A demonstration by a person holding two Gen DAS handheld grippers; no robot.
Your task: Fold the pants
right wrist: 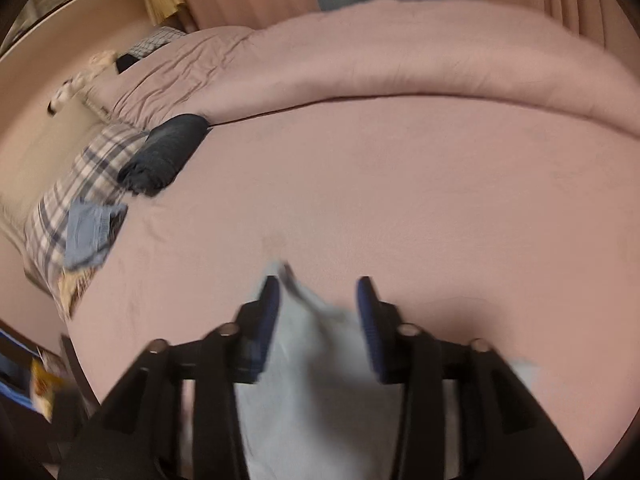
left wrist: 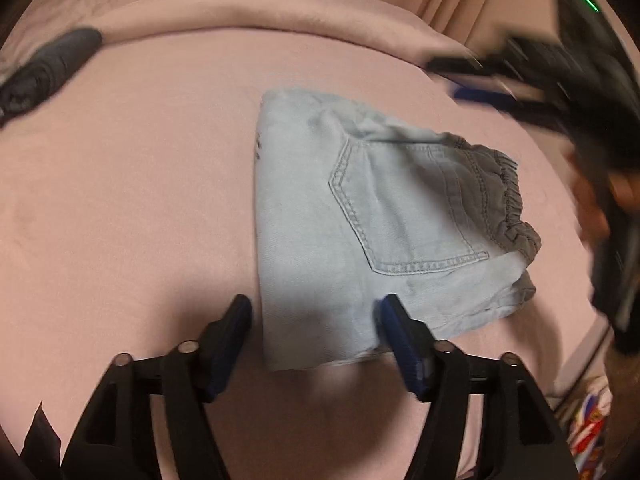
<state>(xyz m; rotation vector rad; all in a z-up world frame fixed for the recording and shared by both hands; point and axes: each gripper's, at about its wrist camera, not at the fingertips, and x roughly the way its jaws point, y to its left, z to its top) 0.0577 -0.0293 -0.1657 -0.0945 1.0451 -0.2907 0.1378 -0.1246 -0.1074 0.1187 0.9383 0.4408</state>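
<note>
The light-blue denim pants [left wrist: 360,216] lie folded into a compact bundle on the pink bed sheet [left wrist: 120,200], back pocket up and elastic waistband toward the right. My left gripper [left wrist: 316,316] is open at the bundle's near edge, its fingers straddling the near corner without pressing it. My right gripper [left wrist: 452,80] shows as a blur at the upper right, above and beyond the pants. In the right wrist view the right gripper [right wrist: 318,292] is open, with the blurred pants [right wrist: 312,380] below and between its fingers, not pinched.
A dark rolled garment [left wrist: 48,68] [right wrist: 164,152] lies at the far left of the bed. A plaid cloth [right wrist: 80,184] with a blue folded piece [right wrist: 86,232] sits at the bed's left edge. A rolled pink blanket [left wrist: 240,12] runs along the back. The bed edge [left wrist: 580,364] drops off at the right.
</note>
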